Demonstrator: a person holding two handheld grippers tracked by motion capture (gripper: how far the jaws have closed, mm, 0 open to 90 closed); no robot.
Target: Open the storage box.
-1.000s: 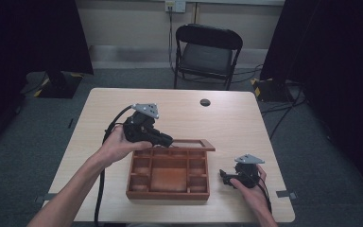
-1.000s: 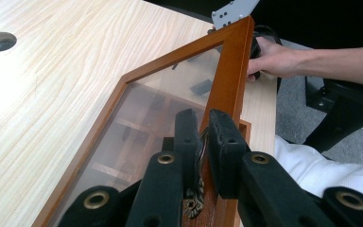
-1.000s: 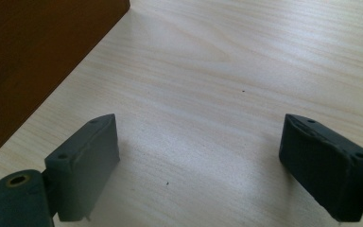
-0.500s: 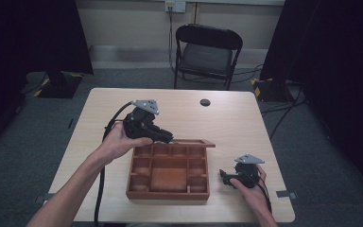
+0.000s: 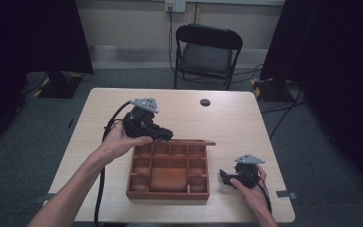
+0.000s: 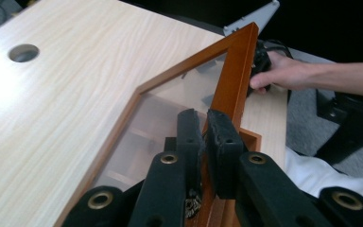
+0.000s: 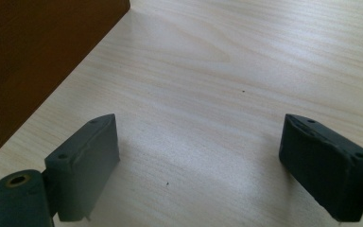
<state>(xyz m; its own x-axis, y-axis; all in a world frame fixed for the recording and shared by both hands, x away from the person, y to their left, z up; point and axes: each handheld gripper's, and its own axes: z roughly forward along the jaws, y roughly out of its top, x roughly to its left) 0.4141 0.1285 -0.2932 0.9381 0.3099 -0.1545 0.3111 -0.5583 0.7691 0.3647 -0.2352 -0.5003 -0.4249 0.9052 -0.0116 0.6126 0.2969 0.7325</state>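
A brown wooden box [image 5: 169, 191] with several compartments sits near the table's front edge. Its lid [image 5: 189, 141], a wooden frame [image 6: 231, 90] around a clear panel, stands raised along the box's far side. My left gripper [image 5: 163, 135] is at the lid's left end, shut on the frame, whose edge is pinched between its black pads [image 6: 205, 118]. To the right of the box, my right gripper [image 5: 224, 176] rests on the table with its jaws wide open [image 7: 198, 161] and only bare tabletop between them. The box's side wall [image 7: 38, 56] lies to its left.
The light wood table [image 5: 246, 127] has a round cable hole [image 5: 205, 102] near its far edge. A black folding chair [image 5: 207, 52] stands beyond the table. The left gripper's cable [image 5: 105, 142] runs down along the left forearm. Bare tabletop lies left of and behind the box.
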